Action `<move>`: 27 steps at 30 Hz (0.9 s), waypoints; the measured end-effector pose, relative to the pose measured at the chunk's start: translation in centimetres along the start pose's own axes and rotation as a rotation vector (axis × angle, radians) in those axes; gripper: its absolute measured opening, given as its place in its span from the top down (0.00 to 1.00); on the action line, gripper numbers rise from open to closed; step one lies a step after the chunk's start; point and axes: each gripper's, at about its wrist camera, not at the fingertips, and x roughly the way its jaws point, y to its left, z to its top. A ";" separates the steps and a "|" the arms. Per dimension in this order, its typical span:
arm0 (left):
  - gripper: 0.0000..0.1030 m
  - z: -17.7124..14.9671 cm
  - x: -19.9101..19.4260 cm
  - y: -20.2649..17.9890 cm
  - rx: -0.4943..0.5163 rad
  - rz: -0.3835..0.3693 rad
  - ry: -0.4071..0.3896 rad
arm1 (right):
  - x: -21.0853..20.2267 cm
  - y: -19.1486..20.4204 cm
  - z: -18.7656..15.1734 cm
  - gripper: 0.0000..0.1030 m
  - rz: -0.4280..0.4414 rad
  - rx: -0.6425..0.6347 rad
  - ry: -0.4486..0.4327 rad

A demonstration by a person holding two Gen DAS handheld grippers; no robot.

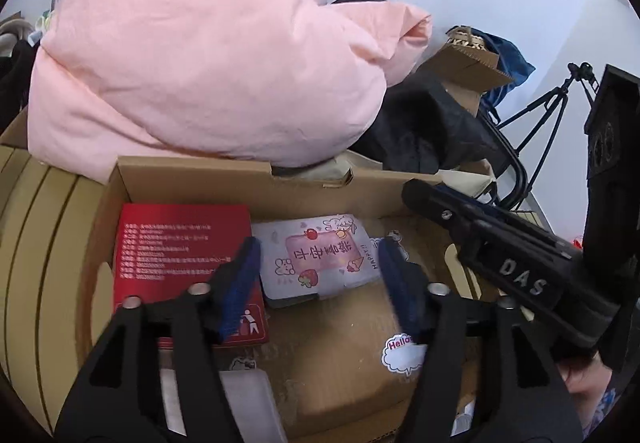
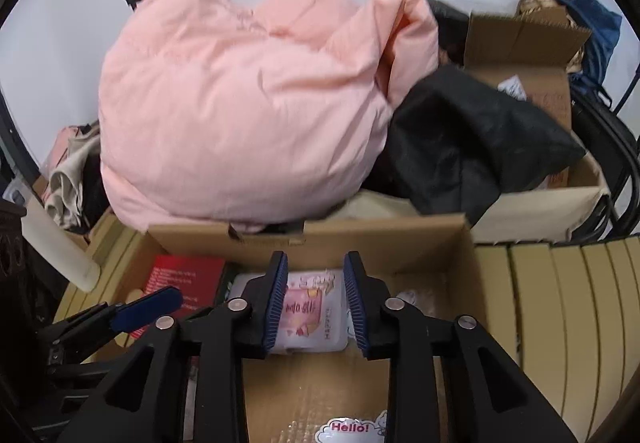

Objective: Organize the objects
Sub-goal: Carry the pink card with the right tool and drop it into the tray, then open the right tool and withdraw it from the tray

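An open cardboard box (image 1: 192,173) (image 2: 384,233) holds a red box (image 1: 180,243) (image 2: 184,277) at its left and a white pack with a pink cartoon label (image 1: 320,255) (image 2: 312,307) in the middle. My left gripper (image 1: 318,279) is open and empty, hovering over the pack and the red box. My right gripper (image 2: 316,299) is open with its blue pads either side of the pack, above it. The right gripper's body shows in the left wrist view (image 1: 512,259). One left finger shows in the right wrist view (image 2: 148,309).
A big pink duvet (image 1: 192,55) (image 2: 248,111) and black cloth (image 1: 432,127) (image 2: 480,139) are piled behind the box. A second carton (image 2: 528,51) stands at the back right. A "Hello!" sticker (image 1: 404,353) lies on the box floor. A tripod (image 1: 548,107) stands at the right.
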 end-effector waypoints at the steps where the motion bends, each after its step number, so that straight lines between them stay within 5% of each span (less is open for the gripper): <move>1: 0.27 0.1 -0.2 0.0 0.009 -0.006 0.000 | -0.6 0.0 0.2 0.56 -0.007 -0.003 -0.012; 2: 0.18 0.1 -0.4 -0.1 0.013 -0.011 -0.004 | -0.8 0.0 0.3 0.34 -0.005 -0.004 -0.018; 4: 0.18 0.1 -1.3 -0.5 0.033 -0.001 -0.024 | -1.3 0.3 0.4 0.10 0.024 -0.006 -0.025; 12: 0.04 1.4 -9.9 -3.5 0.155 0.081 -0.116 | -8.5 4.6 1.5 0.10 0.000 -0.124 -0.112; 15: 0.03 1.3 -13.8 -3.9 0.148 0.199 -0.125 | -14.4 4.4 1.0 0.10 -0.051 -0.132 -0.161; 18: 0.02 0.3 -18.8 -4.4 0.119 0.325 -0.215 | -19.6 3.9 -0.3 0.10 -0.136 -0.133 -0.177; 20: 0.00 -1.7 -23.7 -3.7 0.038 0.296 -0.255 | -24.2 3.8 -3.2 0.10 -0.217 -0.094 -0.227; 23: 0.00 -6.4 -29.1 -1.9 -0.032 0.282 -0.265 | -29.5 3.8 -8.7 0.10 -0.093 -0.074 -0.249; 27: 0.00 -15.5 -37.4 0.6 -0.054 0.349 -0.270 | -35.3 3.8 -15.4 0.10 -0.076 -0.101 -0.196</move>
